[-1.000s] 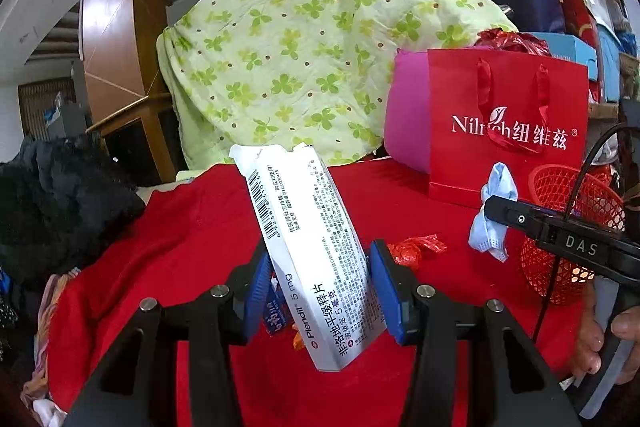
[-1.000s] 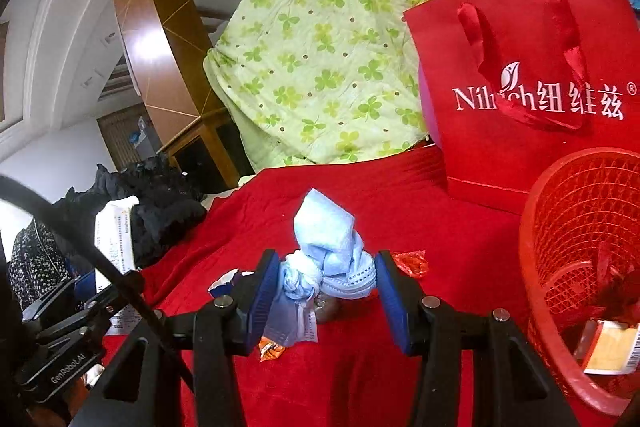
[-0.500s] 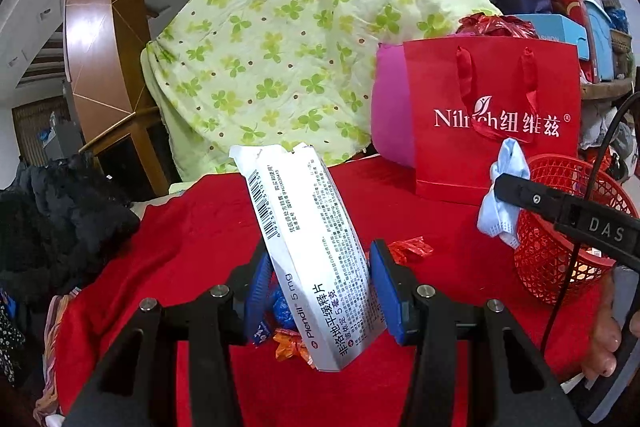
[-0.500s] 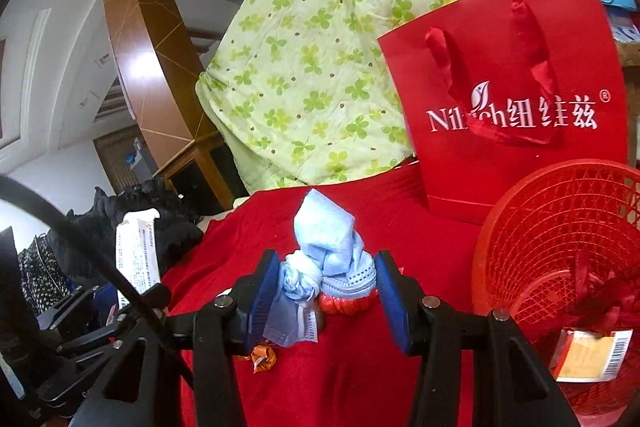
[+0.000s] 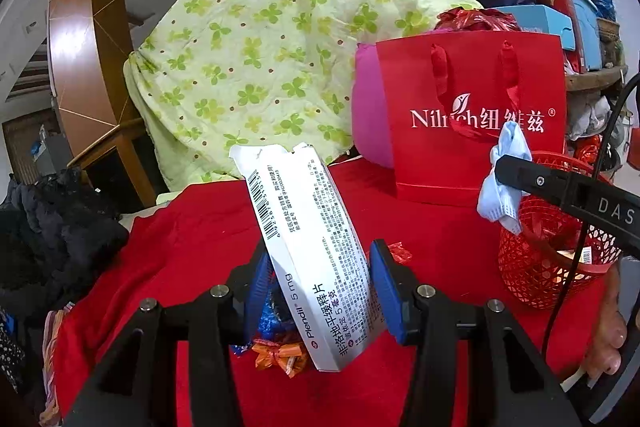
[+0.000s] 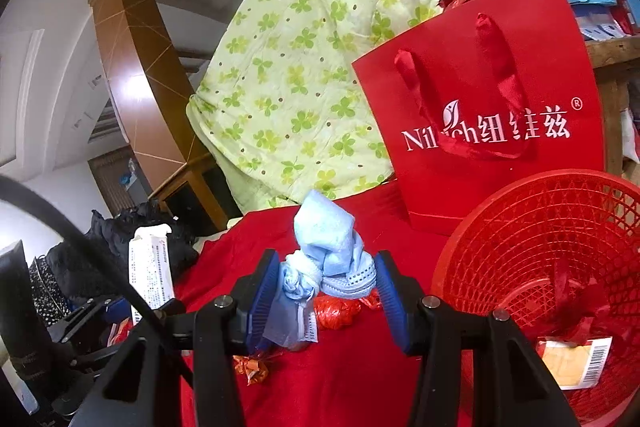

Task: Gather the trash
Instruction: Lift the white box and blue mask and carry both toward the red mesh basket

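Observation:
My left gripper (image 5: pixel 318 287) is shut on a white Plendil medicine box (image 5: pixel 308 239), held upright above the red tablecloth (image 5: pixel 192 235). My right gripper (image 6: pixel 326 287) is shut on a crumpled light-blue face mask (image 6: pixel 324 251), held just left of the red mesh basket (image 6: pixel 532 239). In the left wrist view the mask (image 5: pixel 506 183) hangs at the basket's rim (image 5: pixel 540 267). The basket holds red wrappers and a barcoded packet (image 6: pixel 576 363). Orange and red candy wrappers (image 5: pixel 280 353) lie on the cloth below the box; another red wrapper (image 6: pixel 336 311) lies under the mask.
A red Nilrich paper bag (image 5: pixel 472 115) stands behind the basket, with a pink cushion (image 5: pixel 368 115) beside it. A green clover-print quilt (image 5: pixel 260 59) rises at the back. Dark clothing (image 5: pixel 52 227) is piled at the left. A person's hand (image 5: pixel 608 339) shows at lower right.
The right gripper has carried the mask to the right, up to the basket's rim. The left gripper has moved closer to the table middle with the box still held.

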Tool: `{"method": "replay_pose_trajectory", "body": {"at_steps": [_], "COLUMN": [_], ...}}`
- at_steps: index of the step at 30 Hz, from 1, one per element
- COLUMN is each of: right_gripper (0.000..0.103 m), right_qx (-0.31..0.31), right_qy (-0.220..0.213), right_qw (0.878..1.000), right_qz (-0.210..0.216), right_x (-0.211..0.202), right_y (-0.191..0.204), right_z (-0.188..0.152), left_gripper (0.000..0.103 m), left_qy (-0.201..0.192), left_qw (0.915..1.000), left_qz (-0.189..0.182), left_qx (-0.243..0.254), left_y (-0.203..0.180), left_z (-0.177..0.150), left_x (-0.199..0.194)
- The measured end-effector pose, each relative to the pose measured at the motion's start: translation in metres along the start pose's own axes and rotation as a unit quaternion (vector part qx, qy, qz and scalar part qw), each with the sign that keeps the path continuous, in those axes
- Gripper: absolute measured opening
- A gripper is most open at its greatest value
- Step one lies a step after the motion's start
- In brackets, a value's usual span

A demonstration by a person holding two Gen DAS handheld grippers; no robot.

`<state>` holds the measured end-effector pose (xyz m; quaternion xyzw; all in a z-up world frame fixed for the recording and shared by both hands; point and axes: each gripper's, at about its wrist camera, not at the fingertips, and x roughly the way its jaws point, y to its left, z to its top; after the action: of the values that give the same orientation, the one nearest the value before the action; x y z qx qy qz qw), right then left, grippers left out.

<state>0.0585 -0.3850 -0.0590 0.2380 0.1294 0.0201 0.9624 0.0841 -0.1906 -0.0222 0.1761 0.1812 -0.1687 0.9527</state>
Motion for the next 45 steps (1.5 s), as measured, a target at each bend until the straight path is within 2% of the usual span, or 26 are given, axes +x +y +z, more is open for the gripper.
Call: {"method": "replay_pose_trajectory", "body": {"at_steps": [21,45], "right_gripper": [0.052,0.052], "right_qx": [0.026,0.076], "right_qy": [-0.040,-0.064], "right_qw": [0.998,0.993], "right_qz": [-0.028,-0.068], "right_x": [-0.032,-0.064], "right_y": [-0.033,-0.085], "right_z": [0.015,0.025], "left_gripper": [0.051,0.051], "left_qy": [-0.014,-0.024], "left_qw": [0.9992,0.9949], "left_qz": [-0.027,-0.067], "left_qx": [0.027,0.071], "left_y": [-0.035,-0.091], "left_z": [0.017,0.038], "left_x": [-0.001,0.000]}}
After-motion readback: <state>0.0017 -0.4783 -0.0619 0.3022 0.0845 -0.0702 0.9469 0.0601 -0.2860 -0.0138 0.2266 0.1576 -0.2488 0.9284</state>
